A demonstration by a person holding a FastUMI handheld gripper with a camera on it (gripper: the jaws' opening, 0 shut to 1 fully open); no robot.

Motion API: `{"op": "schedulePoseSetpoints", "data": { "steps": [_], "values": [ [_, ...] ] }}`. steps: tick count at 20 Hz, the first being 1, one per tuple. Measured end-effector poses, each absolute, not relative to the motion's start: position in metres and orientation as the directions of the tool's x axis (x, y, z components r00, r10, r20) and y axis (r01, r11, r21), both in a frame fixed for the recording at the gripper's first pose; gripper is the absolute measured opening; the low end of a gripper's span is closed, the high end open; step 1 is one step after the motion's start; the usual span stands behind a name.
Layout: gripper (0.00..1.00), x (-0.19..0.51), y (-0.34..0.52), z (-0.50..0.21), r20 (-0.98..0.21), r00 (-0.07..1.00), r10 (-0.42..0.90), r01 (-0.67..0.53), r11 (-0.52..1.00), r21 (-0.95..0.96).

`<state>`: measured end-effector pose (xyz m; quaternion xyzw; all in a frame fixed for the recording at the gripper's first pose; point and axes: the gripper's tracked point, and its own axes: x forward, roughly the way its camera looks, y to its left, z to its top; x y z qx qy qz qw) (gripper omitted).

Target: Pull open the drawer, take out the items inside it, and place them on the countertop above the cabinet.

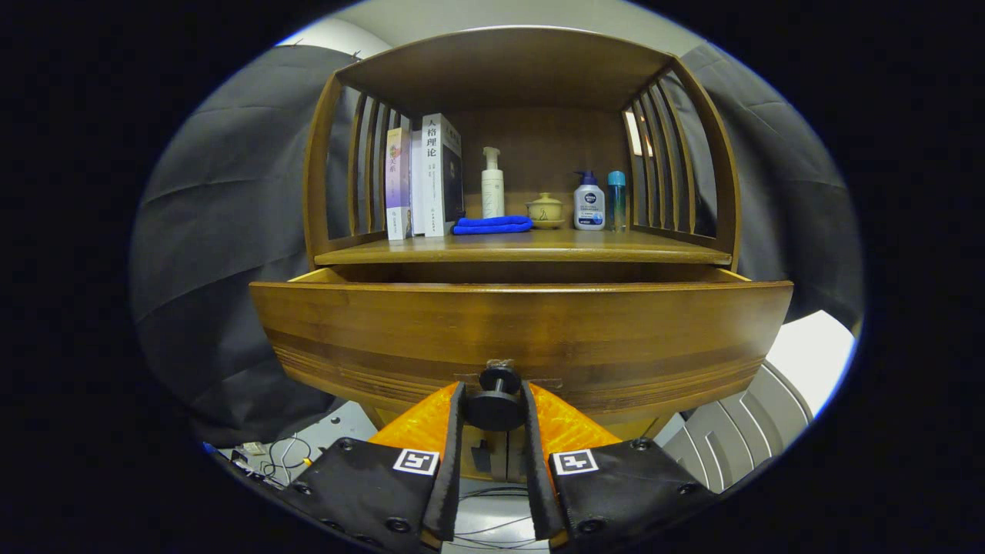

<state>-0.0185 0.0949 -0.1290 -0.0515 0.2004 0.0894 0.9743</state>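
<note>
- Dark cloth hangs behind and to both sides of a wooden cabinet (523,154) with slatted side walls.
- Its countertop (531,248) carries upright books (427,178), a white pump bottle (492,185), a folded blue cloth (492,225), a small lidded cup (546,210), a second pump bottle (589,201) and a slim blue-capped bottle (616,200).
- Below the countertop, the drawer (523,331) stands pulled out toward the camera; its broad front panel is brown wood with banded grain, bowed by the lens.
- A round dark knob (496,404) sits low at the middle of that front.
- The gripper (495,404) is closed narrowly, both fingers pressing the knob's sides.
- The drawer's inside is hidden behind its front panel, so I cannot tell what it holds.
- Loose cables (281,454) lie on the floor beside the fingers, hard to make out.
</note>
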Motion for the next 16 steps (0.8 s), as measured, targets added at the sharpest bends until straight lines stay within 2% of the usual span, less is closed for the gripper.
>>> {"op": "schedulePoseSetpoints", "data": {
  "steps": [16],
  "values": [
    [0.4, -0.062, 0.095, -0.131, -0.444, 0.88, 0.17, -0.228, 0.971, -0.079]
  ]
}}
